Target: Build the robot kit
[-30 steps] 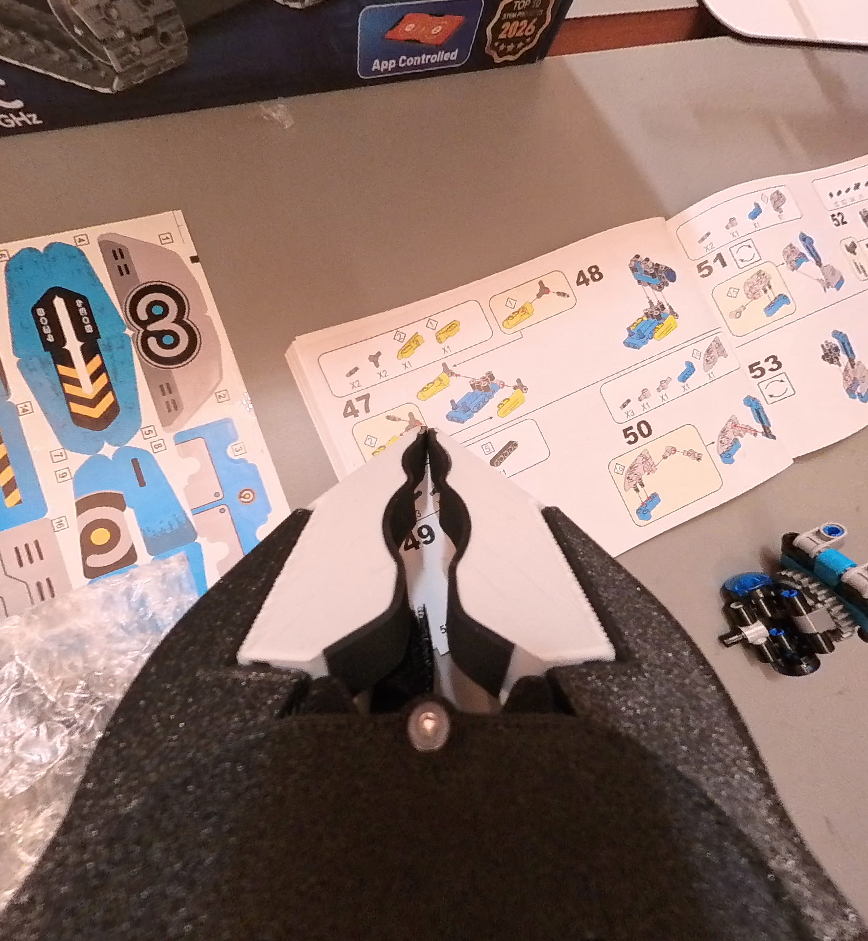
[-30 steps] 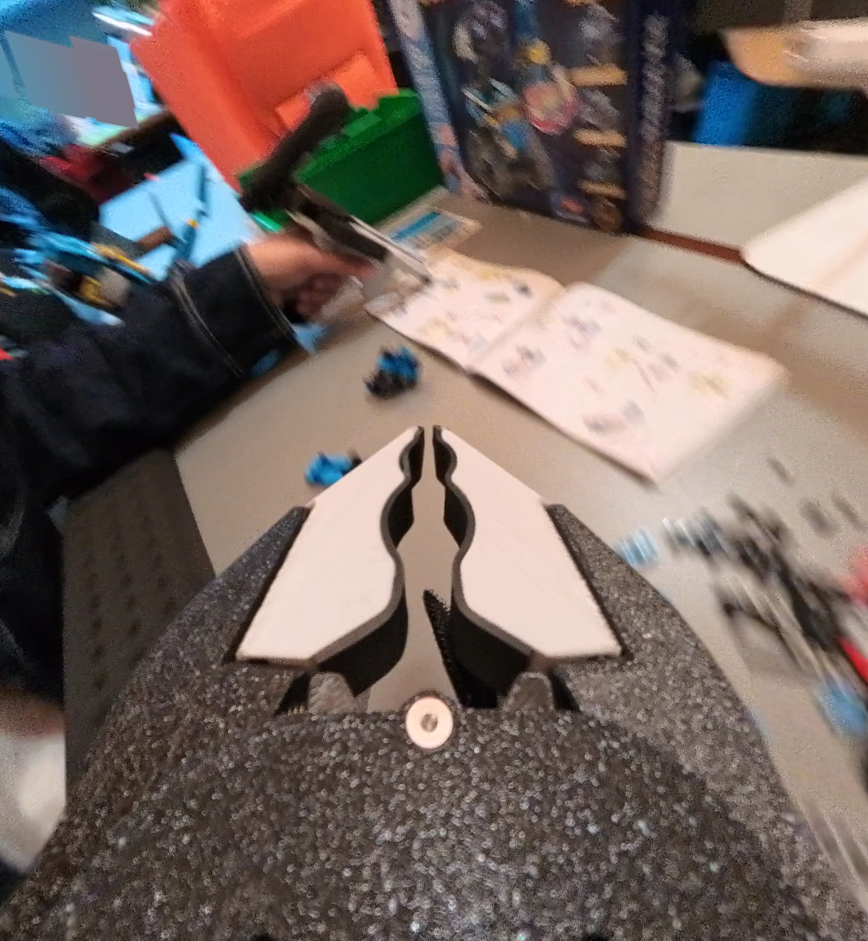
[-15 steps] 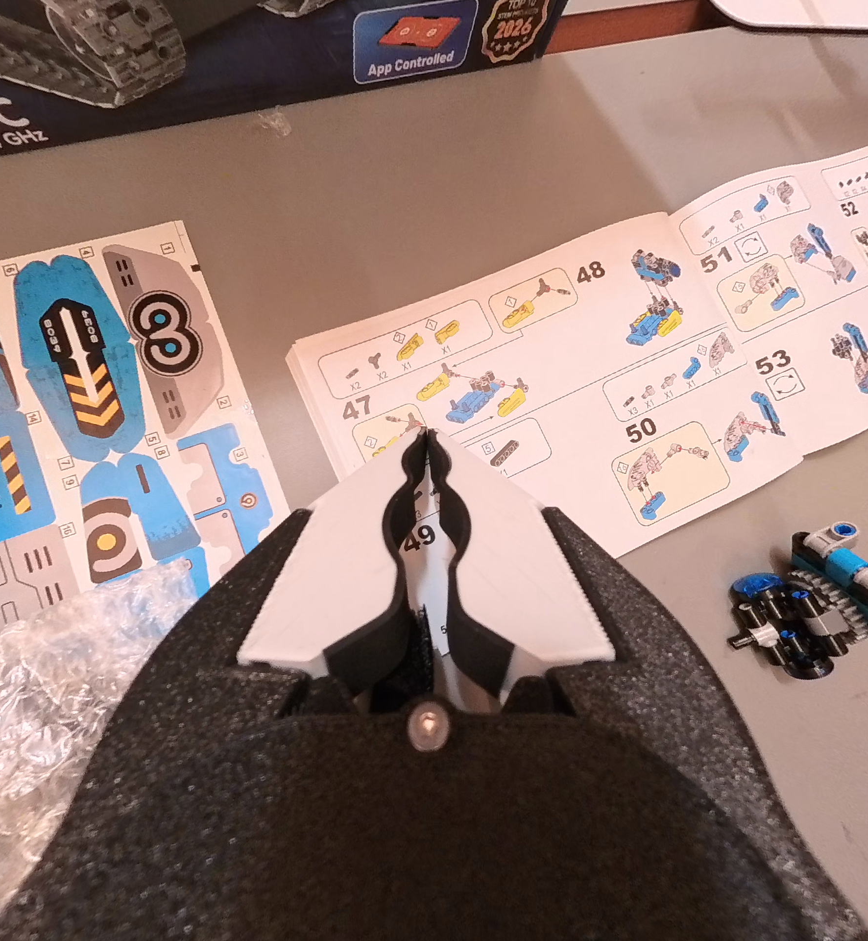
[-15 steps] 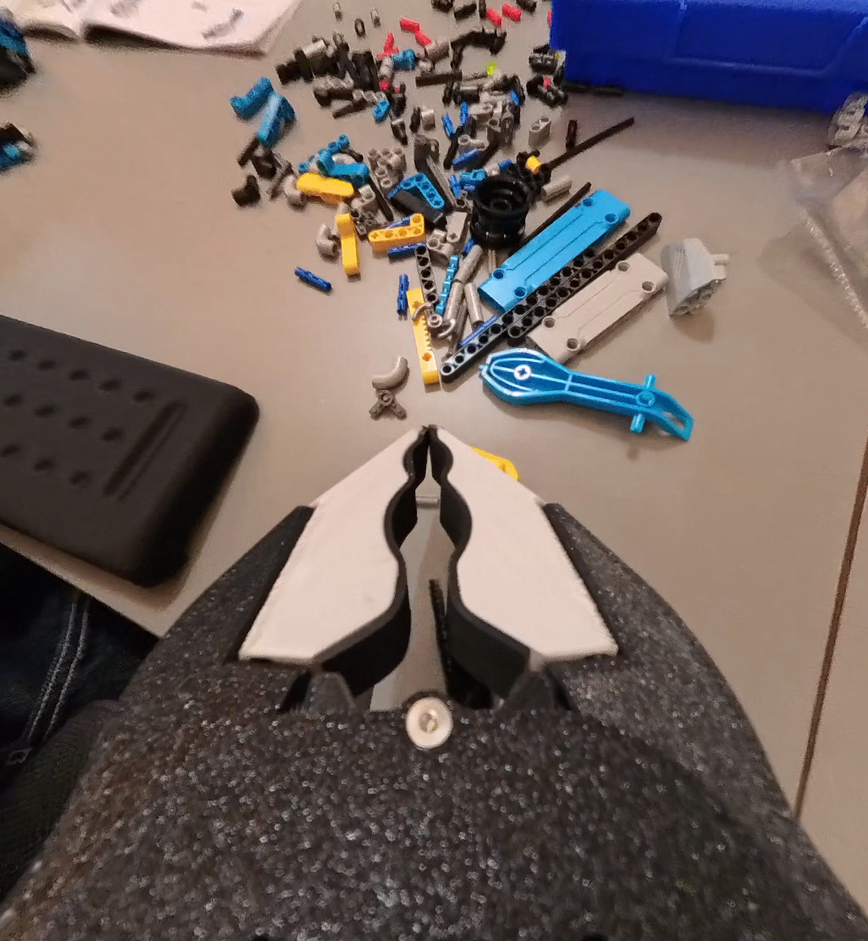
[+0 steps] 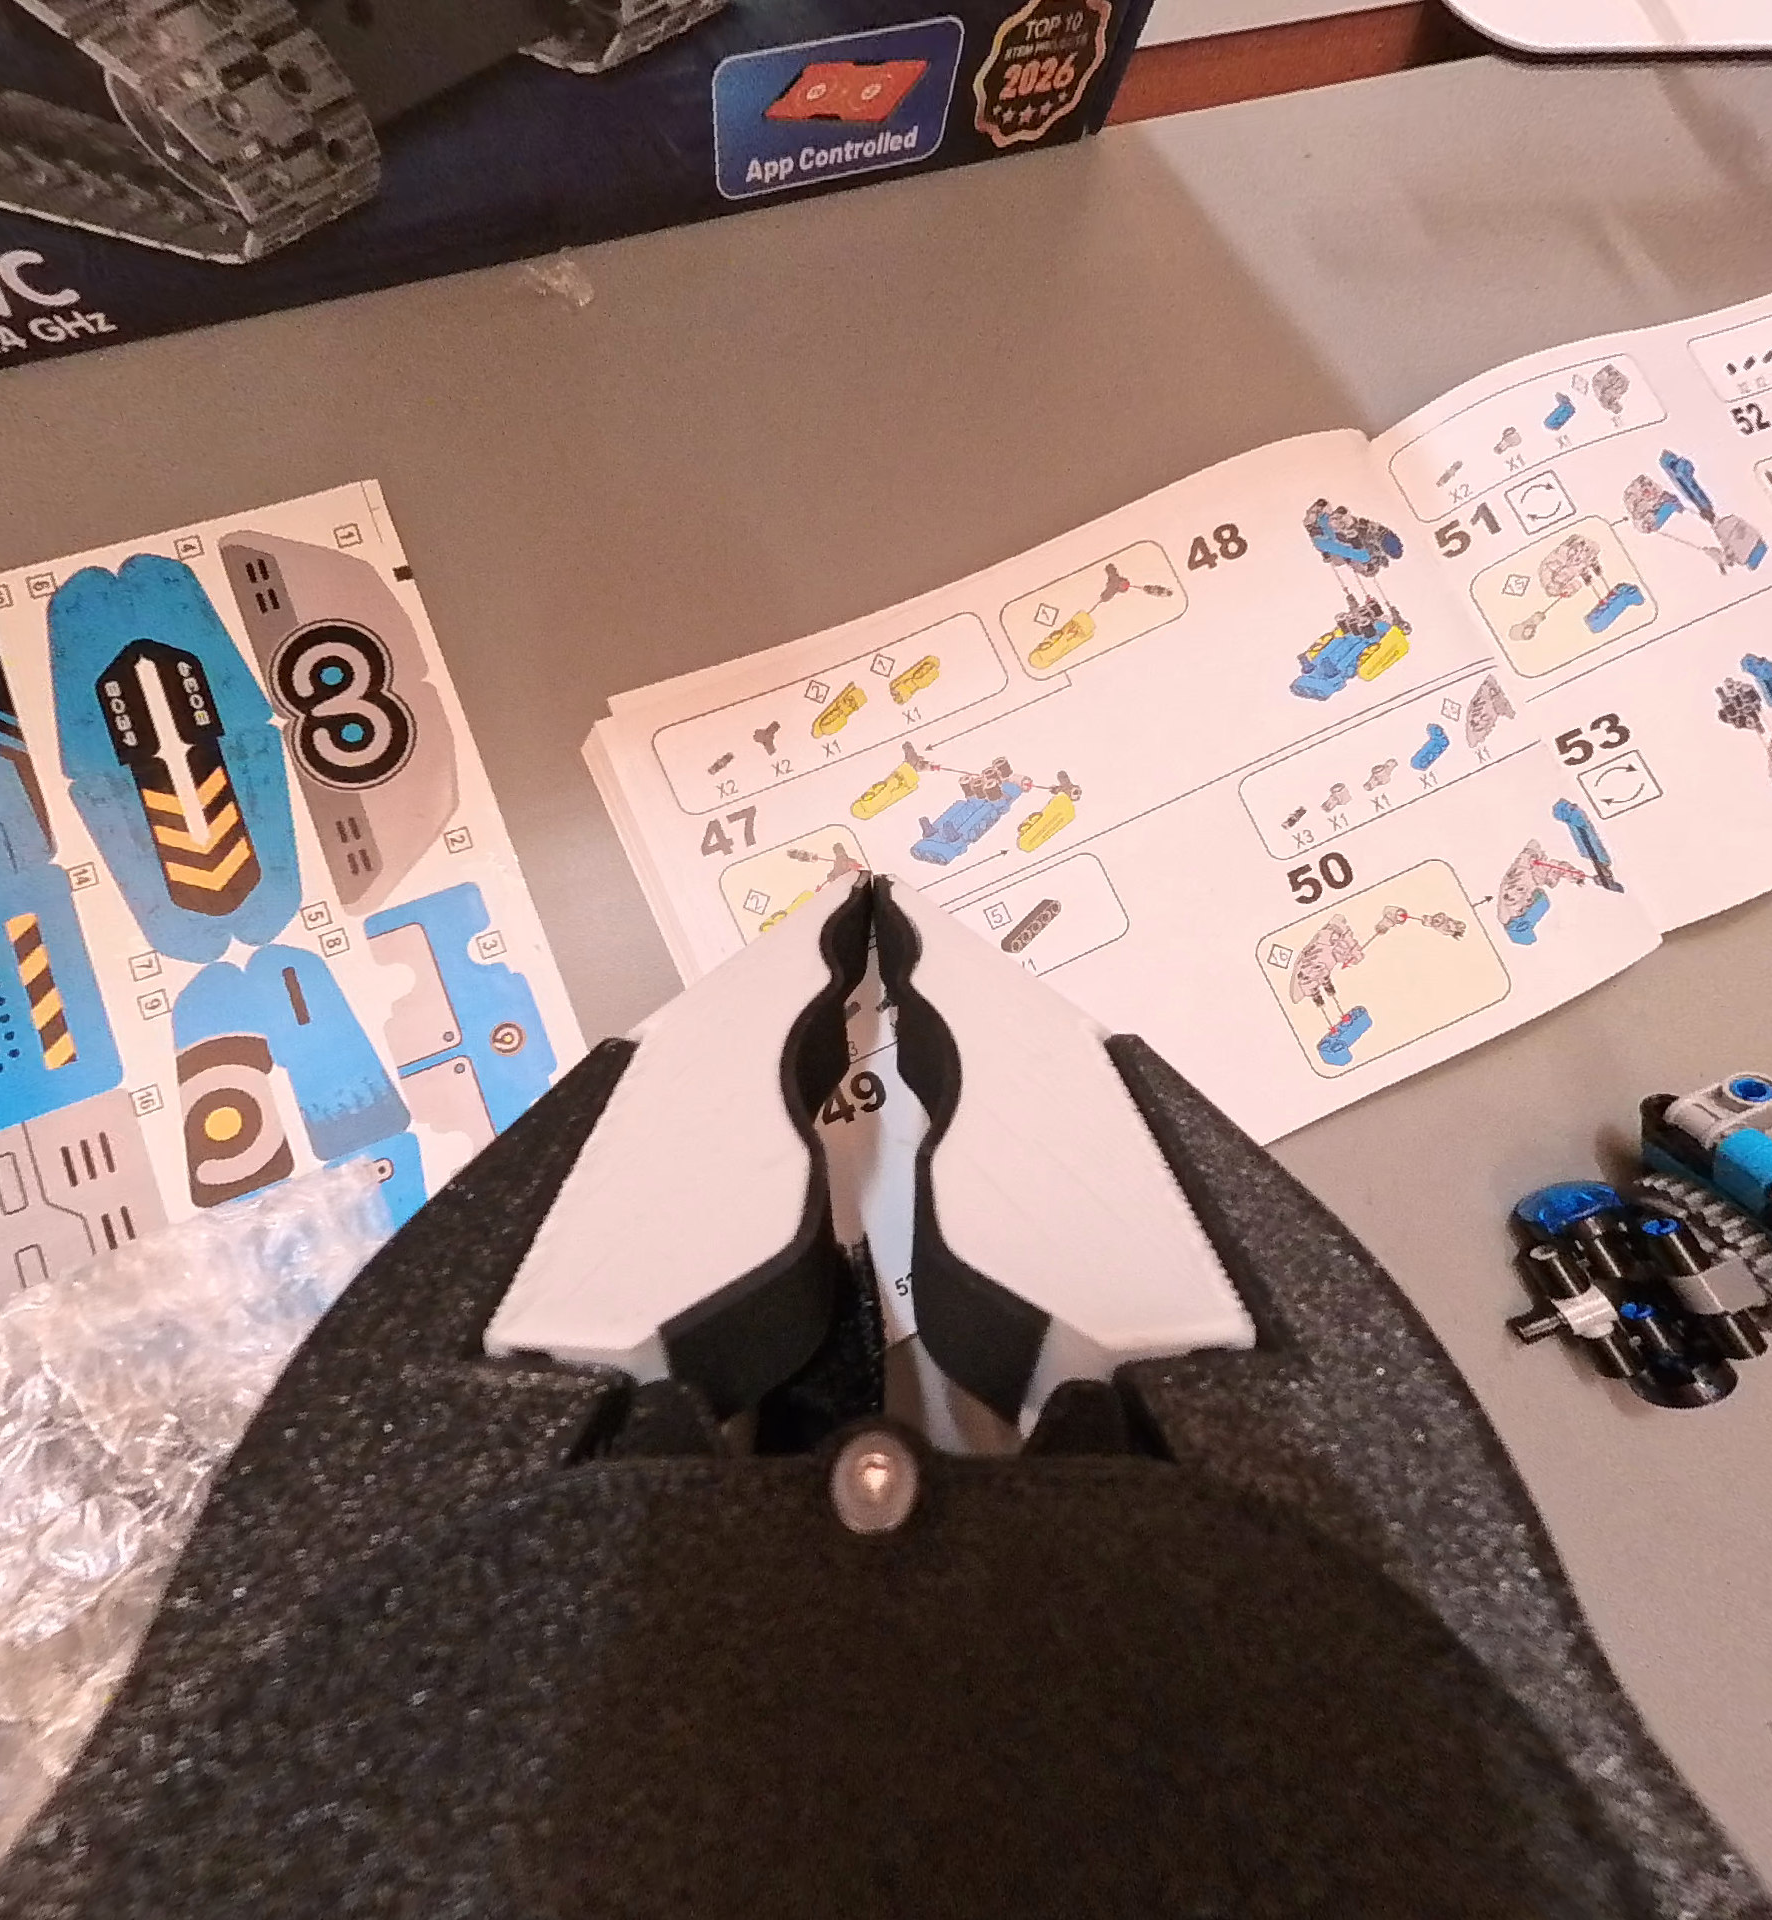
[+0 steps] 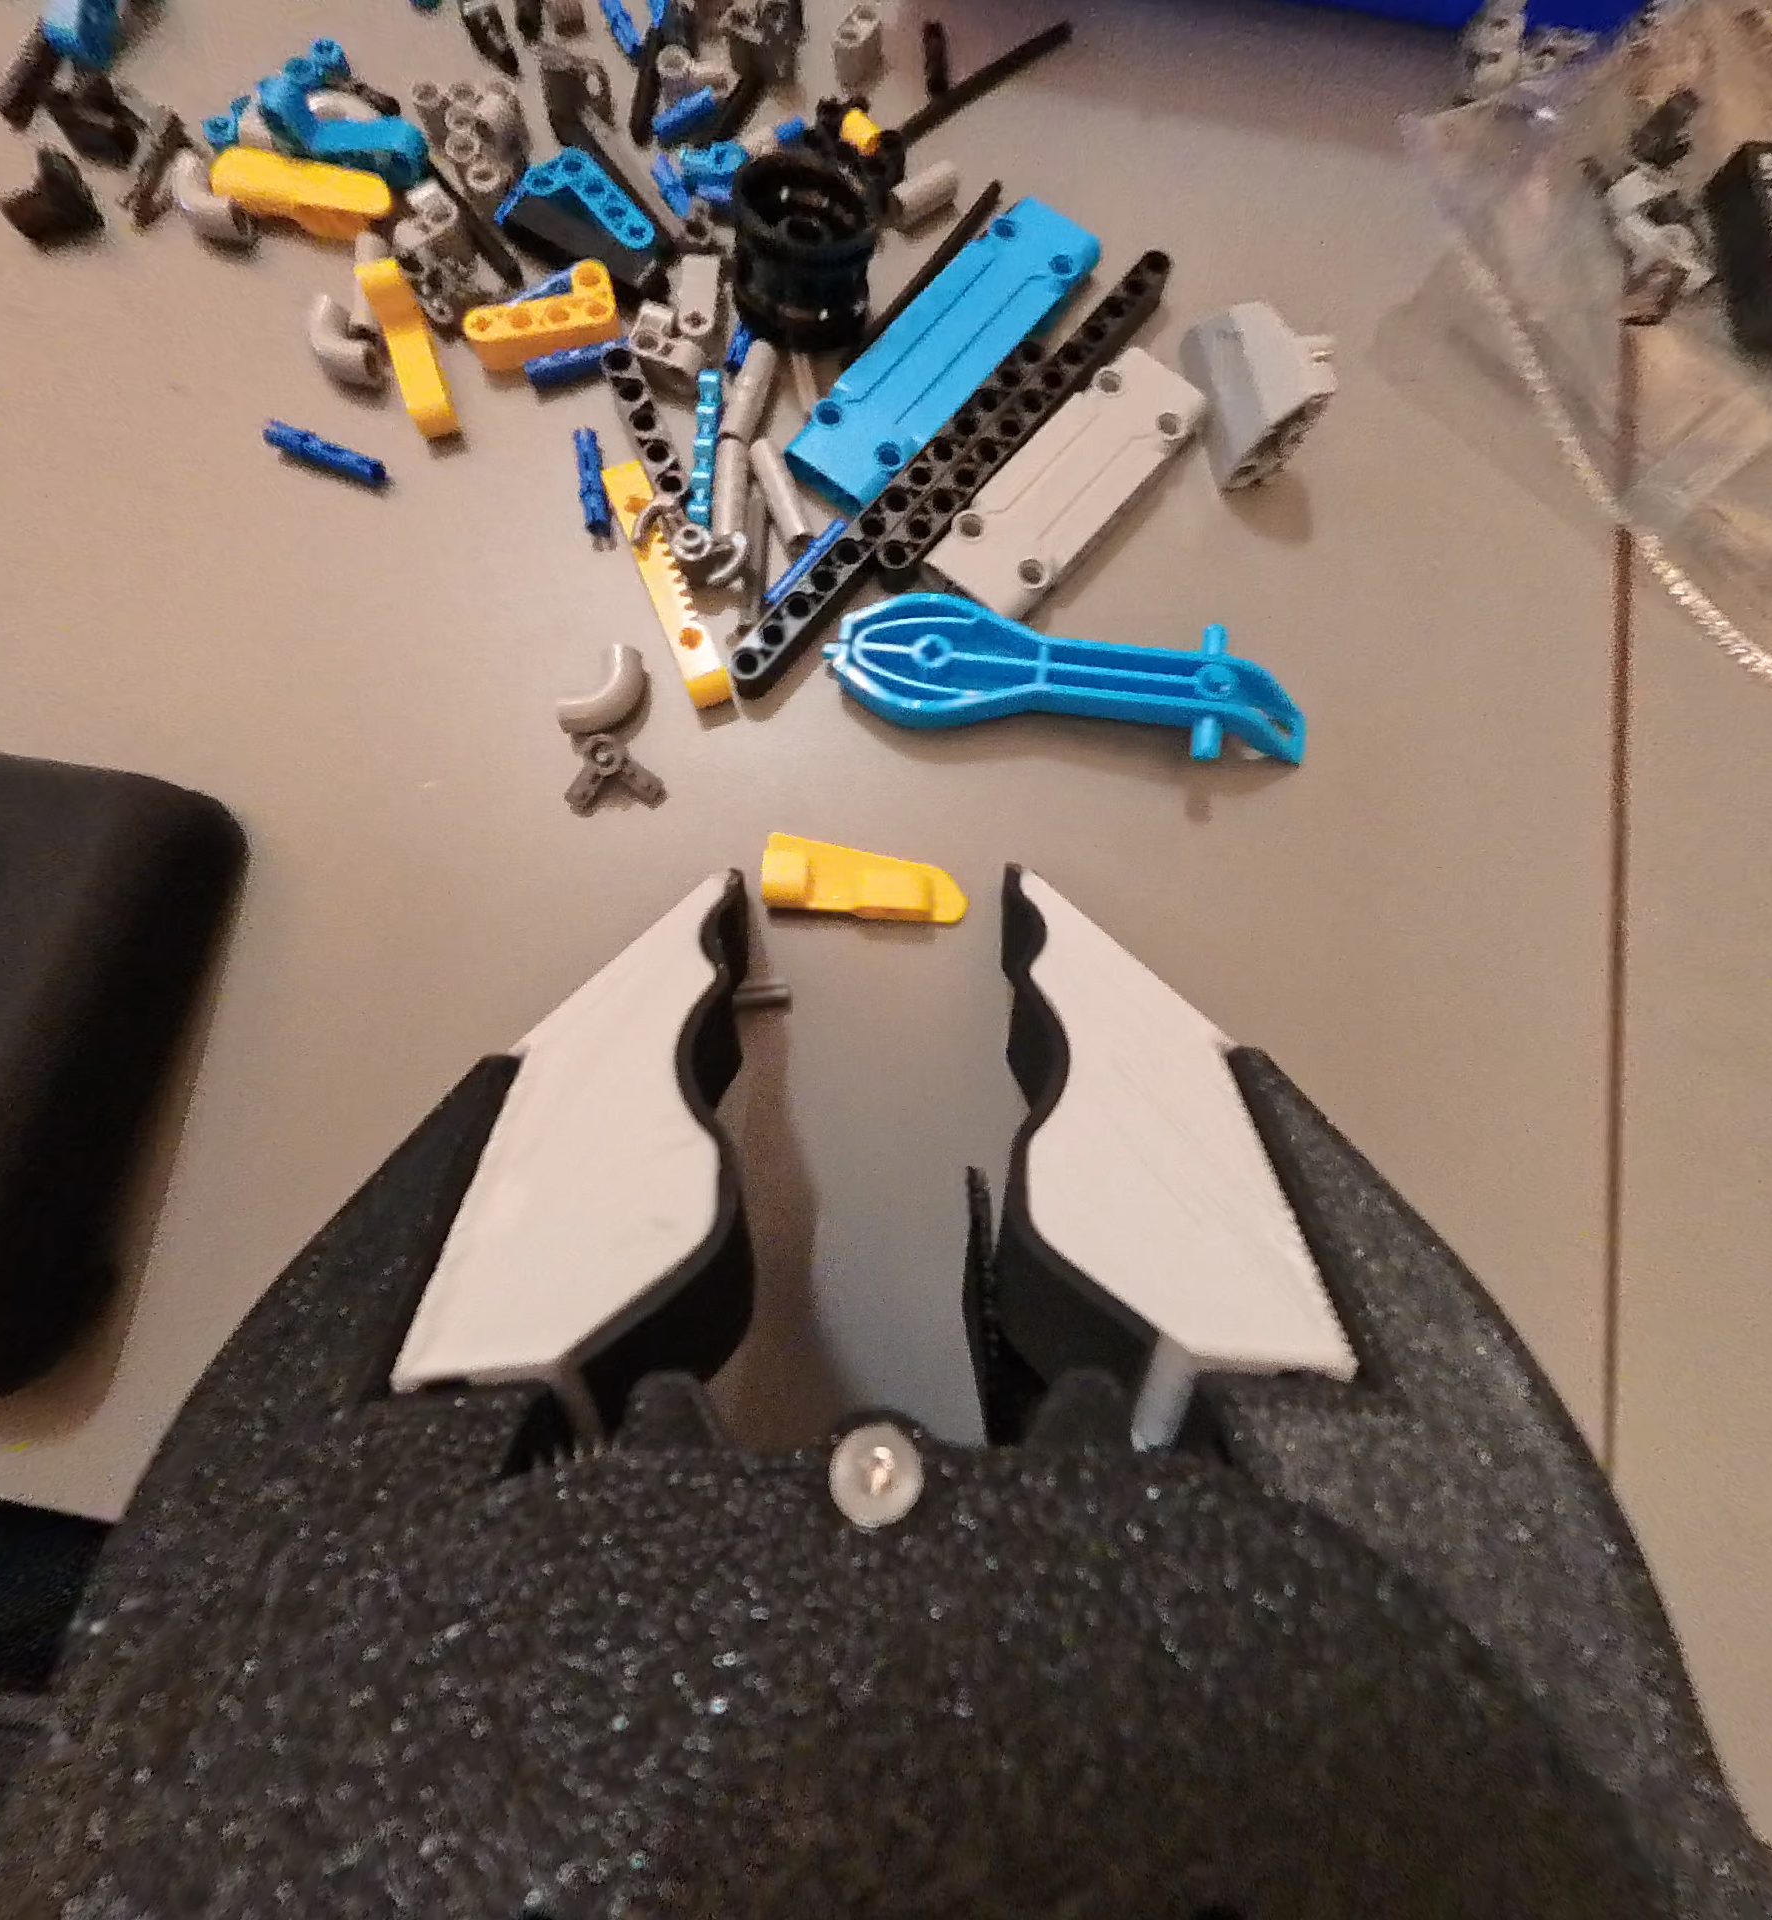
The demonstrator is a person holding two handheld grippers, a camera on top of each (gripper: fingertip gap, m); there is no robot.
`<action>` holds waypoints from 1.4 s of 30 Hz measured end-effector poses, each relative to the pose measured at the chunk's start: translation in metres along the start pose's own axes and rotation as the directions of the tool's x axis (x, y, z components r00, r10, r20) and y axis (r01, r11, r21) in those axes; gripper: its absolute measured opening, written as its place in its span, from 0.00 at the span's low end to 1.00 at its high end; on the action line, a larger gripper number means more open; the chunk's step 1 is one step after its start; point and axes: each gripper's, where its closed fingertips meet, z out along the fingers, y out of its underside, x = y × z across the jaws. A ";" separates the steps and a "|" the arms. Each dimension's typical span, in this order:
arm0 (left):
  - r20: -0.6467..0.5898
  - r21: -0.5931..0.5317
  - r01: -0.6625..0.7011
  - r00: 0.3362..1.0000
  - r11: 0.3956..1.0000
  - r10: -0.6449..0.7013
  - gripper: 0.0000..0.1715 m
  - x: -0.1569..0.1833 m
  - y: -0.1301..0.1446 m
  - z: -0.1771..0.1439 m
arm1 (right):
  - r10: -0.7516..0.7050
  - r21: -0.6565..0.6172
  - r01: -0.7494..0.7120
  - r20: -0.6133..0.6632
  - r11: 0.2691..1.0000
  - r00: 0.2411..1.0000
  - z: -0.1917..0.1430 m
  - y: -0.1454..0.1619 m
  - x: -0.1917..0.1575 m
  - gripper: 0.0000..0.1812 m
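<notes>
Right claw (image 6: 869,883) spread wide, empty, hovering low over our surface (image 6: 238,623); a yellow curved piece (image 6: 861,879) lies just past its tips, between them. Behind it, a blurry heap of building pieces (image 6: 716,312). Left claw (image 5: 869,883) pinched together, empty, over the instruction booklet (image 5: 1225,748). A small grey pin (image 6: 766,995) peeks out beside the right claw's left finger, mostly hidden.

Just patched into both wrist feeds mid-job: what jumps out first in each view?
In the right wrist view, the open right gripper frames a small yellow wedge piece just beyond its fingertips, with a scattered pile of building pieces and a long blue brick-separator tool farther out. In the left wrist view, the shut left gripper hovers over the open instruction booklet, a blue sticker sheet to its left.
</notes>
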 end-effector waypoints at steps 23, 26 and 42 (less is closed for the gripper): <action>-0.018 -0.009 0.006 1.000 1.000 -0.006 0.05 0.004 0.000 -0.001 | -0.572 0.385 0.522 0.019 0.761 0.820 -0.032 -0.164 -0.166 0.18; -0.026 -0.009 0.014 1.000 1.000 -0.014 0.06 0.004 -0.001 -0.002 | -0.579 0.383 0.503 0.112 0.775 0.807 -0.022 -0.177 -0.198 0.18; -0.036 -0.002 -0.005 0.999 1.000 0.005 0.06 0.006 -0.003 -0.004 | -0.659 0.303 0.608 0.532 0.734 0.531 0.089 -0.131 -0.337 0.18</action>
